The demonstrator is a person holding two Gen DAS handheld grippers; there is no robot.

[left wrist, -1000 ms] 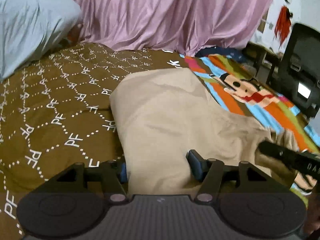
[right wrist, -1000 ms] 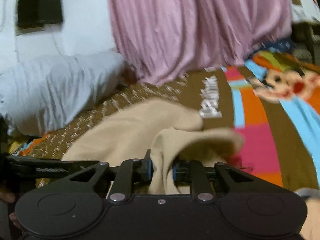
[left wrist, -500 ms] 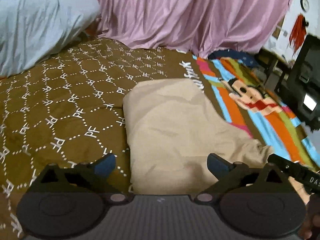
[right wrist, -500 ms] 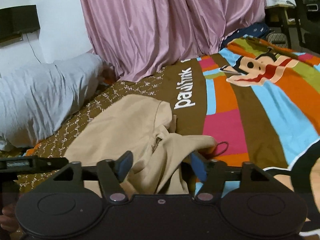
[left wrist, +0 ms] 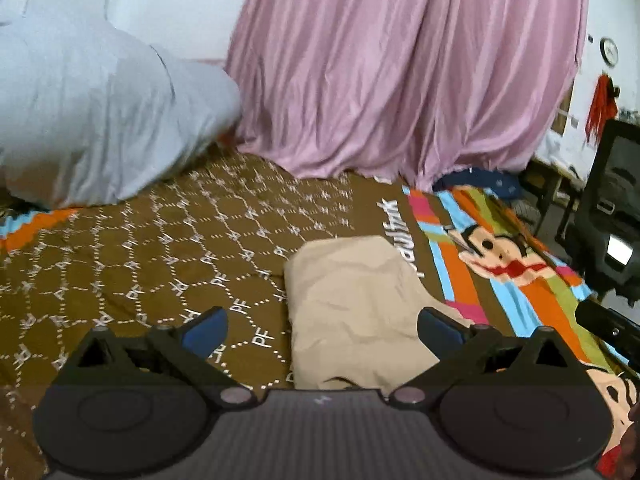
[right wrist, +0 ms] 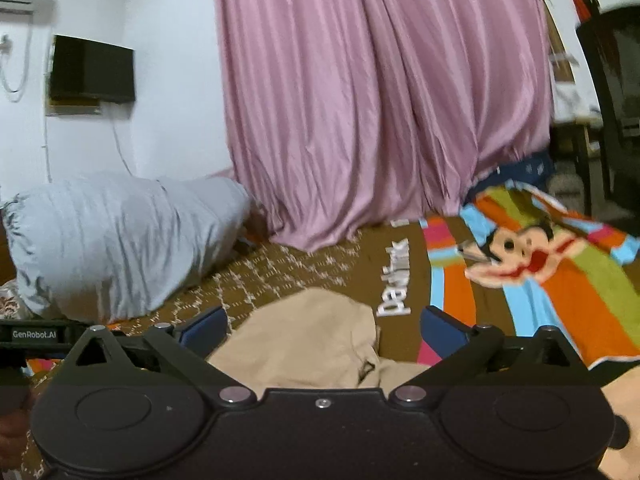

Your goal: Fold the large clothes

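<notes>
Both grippers have let go and pulled back: the left gripper (left wrist: 322, 326) and right gripper (right wrist: 323, 324) gape wide, holding nothing. Between them, the folded beige cloth garment (left wrist: 352, 308) lies on the brown patterned bedspread (left wrist: 168, 264).

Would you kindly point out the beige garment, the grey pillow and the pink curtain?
beige garment (left wrist: 352, 304): left wrist view, middle of folded top.
grey pillow (right wrist: 120, 240): right wrist view, its front face.
pink curtain (left wrist: 400, 72): left wrist view, central folds.

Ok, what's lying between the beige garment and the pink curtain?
Only bedspread: in the left wrist view, a brown patterned stretch separates the beige garment from the pink curtain. Nothing else rests there.
</notes>
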